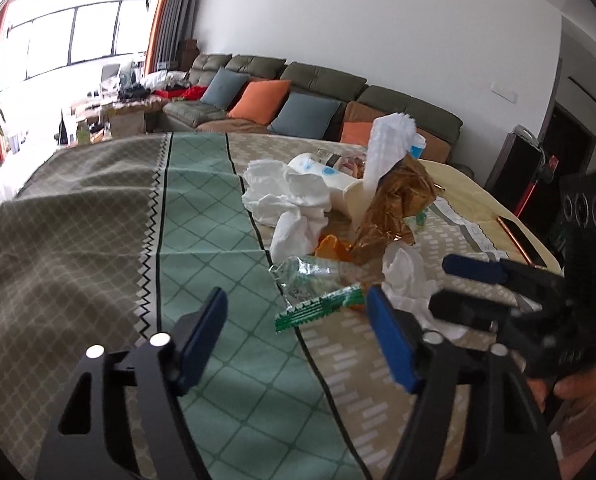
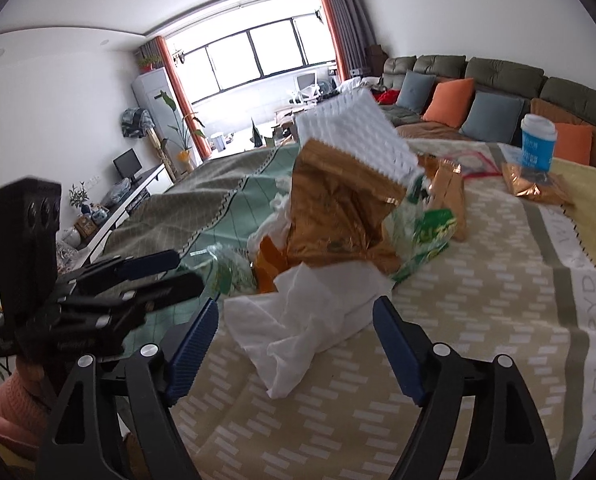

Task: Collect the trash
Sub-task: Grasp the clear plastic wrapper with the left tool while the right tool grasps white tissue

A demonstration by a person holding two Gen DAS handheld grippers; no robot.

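Left wrist view: left claw spread wide, empty, hovering over the patterned cloth on the desk, pointing at a trash pile just ahead. Pile holds crumpled white tissue, a gold foil bag standing up with a white ridged wrapper sticking out above it, a toppled cream paper cup beside the tissue, orange peel, a clear crinkled wrapper and a green snack wrapper nearest the claw's fingertips — not touching them. Right claw comes in from the right edge, fingers apart around another white tissue wad, contact unclear. Right wrist view: right claw also wide apart, a white tissue lying between its blue pads on the cloth, not pinched. Gold foil bag just behind the tissue, white ridged wrapper on top of it, green-and-white wrapper to its right. Left claw visible at left, low over the cloth. Farther right on the desk — a blue-and-white cup upright next to a second gold wrapper, well apart from the pile. Sofa with orange and grey cushions behind.
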